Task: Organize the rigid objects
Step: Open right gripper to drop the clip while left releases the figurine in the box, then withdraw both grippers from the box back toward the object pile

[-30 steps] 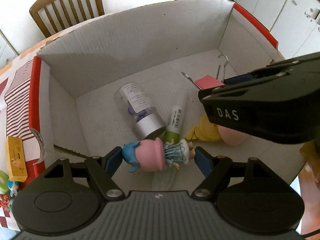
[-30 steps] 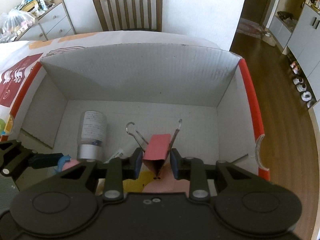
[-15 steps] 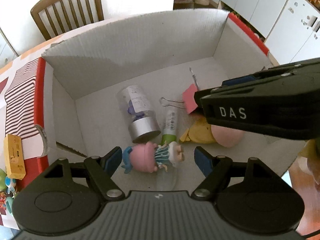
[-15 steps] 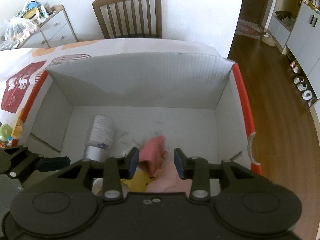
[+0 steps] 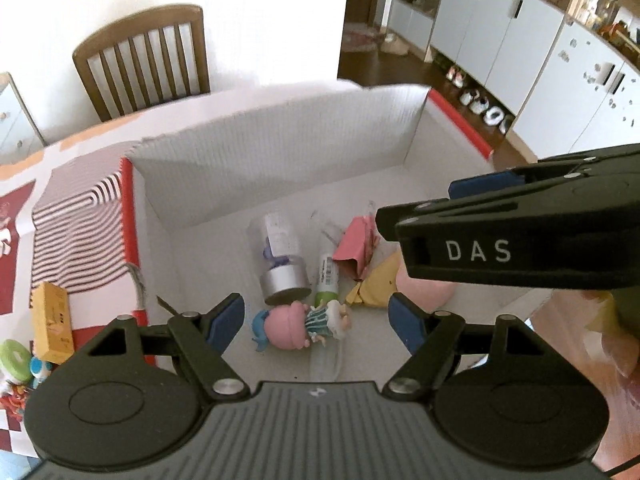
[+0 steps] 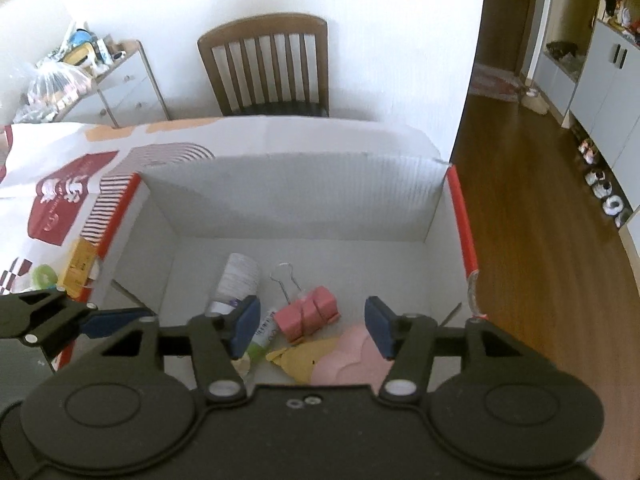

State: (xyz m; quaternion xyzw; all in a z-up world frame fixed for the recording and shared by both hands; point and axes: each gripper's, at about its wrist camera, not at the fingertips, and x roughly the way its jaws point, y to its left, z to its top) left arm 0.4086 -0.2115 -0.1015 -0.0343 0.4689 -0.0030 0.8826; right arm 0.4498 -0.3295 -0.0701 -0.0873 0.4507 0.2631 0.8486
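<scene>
White cardboard forms the box [image 6: 304,196] with red-edged side walls that holds the sorted things. On its floor a pink binder clip [image 6: 308,312] lies on its side, wire handles pointing toward eleven o'clock in the right wrist view. At nine o'clock of the clip lies a clear tube with a silver cap [image 5: 280,256], and between them a thin green-ended tube [image 5: 326,276]. At six o'clock of the clip rests a yellow and pink toy [image 6: 336,356]. A small figure with a pink hat [image 5: 300,326] lies across the near floor in the left wrist view, at six o'clock of the silver cap.

The right gripper [image 6: 312,330] hangs above the box with its jaws opening; the clip lies below, loose on the floor and untouched by the blue pads [image 6: 378,326]. The left gripper [image 5: 316,320] stands wide, nothing held, the figure lying below its gap.

Outside the box at nine o'clock, on the patterned tablecloth [image 5: 76,216], sit a yellow block [image 5: 52,328] and a green ring [image 5: 14,360]. A wooden chair [image 6: 268,64] stands at twelve o'clock.
</scene>
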